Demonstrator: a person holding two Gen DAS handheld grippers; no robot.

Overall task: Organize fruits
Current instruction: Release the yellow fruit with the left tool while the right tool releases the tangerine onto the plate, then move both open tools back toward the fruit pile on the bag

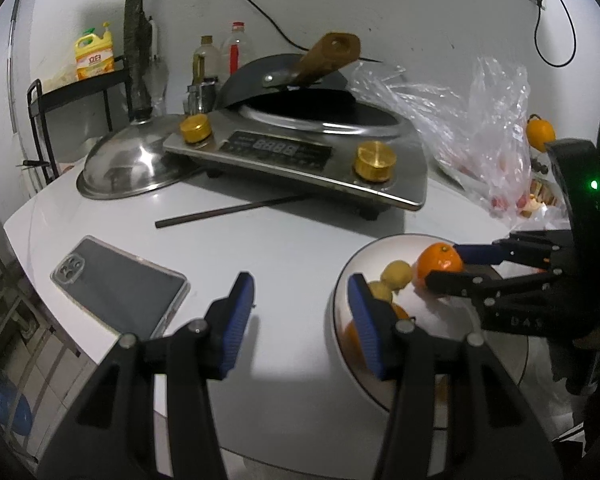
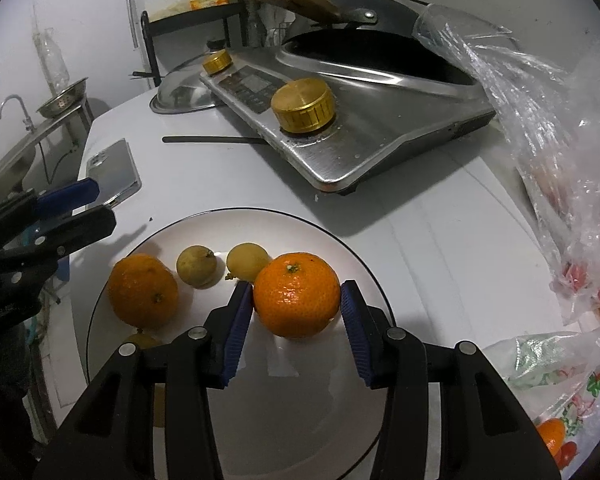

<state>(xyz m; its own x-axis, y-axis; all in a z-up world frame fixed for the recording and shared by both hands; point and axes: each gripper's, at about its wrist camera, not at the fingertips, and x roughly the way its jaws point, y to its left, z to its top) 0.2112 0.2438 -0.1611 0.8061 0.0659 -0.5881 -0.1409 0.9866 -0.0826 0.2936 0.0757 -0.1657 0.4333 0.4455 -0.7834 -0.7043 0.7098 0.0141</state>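
A white plate with a dark rim sits at the table's front. On it lie an orange at the left and two small yellowish fruits. My right gripper is shut on a second orange just above the plate; it also shows in the left wrist view. My left gripper is open and empty, hovering left of the plate, and shows in the right wrist view.
An induction cooker with a wok stands behind the plate. A steel lid, a chopstick and a phone lie to the left. Clear plastic bags with more fruit sit at the right.
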